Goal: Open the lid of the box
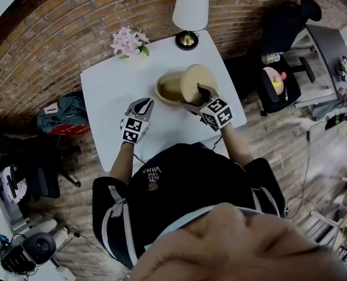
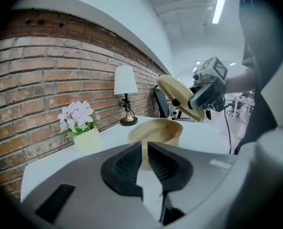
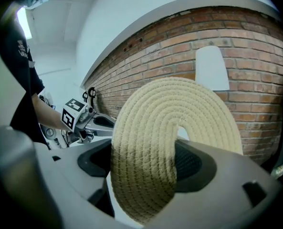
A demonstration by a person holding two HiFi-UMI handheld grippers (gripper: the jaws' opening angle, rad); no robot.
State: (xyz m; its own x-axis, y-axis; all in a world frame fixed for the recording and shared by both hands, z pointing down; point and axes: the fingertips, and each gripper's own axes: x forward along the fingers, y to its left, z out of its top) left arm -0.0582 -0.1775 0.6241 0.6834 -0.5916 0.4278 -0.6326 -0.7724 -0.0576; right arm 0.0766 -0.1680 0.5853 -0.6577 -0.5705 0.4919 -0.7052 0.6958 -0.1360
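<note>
Black shirt [image 1: 182,183] reads "VANS"; right hand-held gripper [image 1: 203,93] clamps lid [image 1: 196,79].

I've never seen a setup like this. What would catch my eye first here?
Most striking is the round woven lid, held tilted in the right gripper above the open woven box at the middle of the white table. Behind them, by the brick wall, stand a white-shaded lamp and a pot of pink flowers; the left gripper hovers empty over the table's near side.
</note>
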